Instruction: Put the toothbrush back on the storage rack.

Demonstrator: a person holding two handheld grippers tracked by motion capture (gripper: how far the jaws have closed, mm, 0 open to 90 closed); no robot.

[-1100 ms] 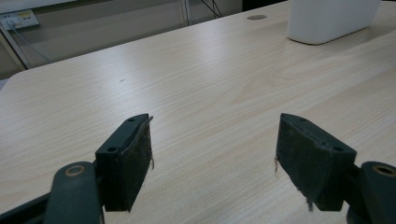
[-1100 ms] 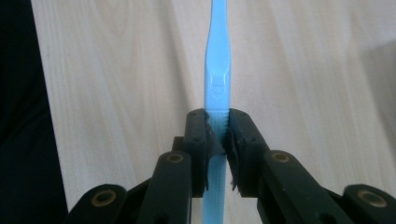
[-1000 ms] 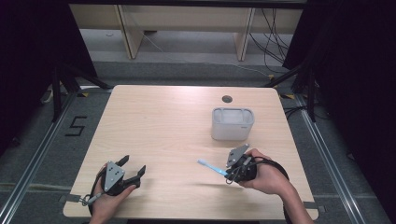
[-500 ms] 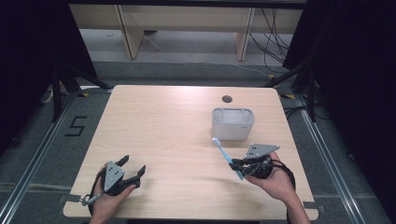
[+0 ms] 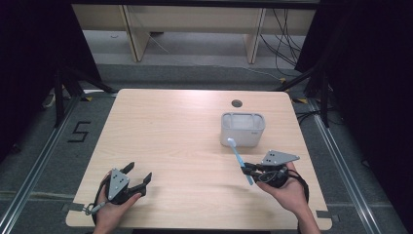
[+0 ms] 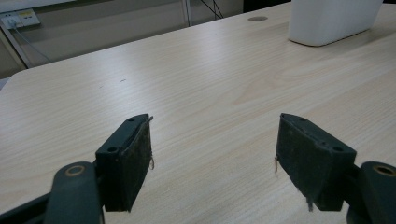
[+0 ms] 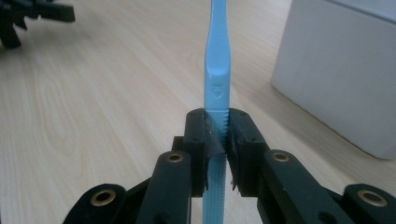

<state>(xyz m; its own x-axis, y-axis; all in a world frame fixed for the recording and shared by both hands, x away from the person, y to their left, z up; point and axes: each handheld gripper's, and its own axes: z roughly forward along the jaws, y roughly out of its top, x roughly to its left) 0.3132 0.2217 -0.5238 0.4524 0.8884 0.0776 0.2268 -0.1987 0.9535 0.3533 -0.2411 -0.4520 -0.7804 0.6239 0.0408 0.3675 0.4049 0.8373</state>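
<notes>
While clamped, toothbrush [image 7: 217,70] near bin [image 5: 242,128].

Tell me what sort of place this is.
Probably a lab or recording room set up for filming handling tasks, not a home. A bare wooden table stands between black curtains, the floor carries a taped number 5, and loose cables run behind.

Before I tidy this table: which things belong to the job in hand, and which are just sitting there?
In the job:
- blue toothbrush, clamped in the right gripper
- white container beside it

Idle:
- left gripper, open over bare table
- round hole in the tabletop
</notes>
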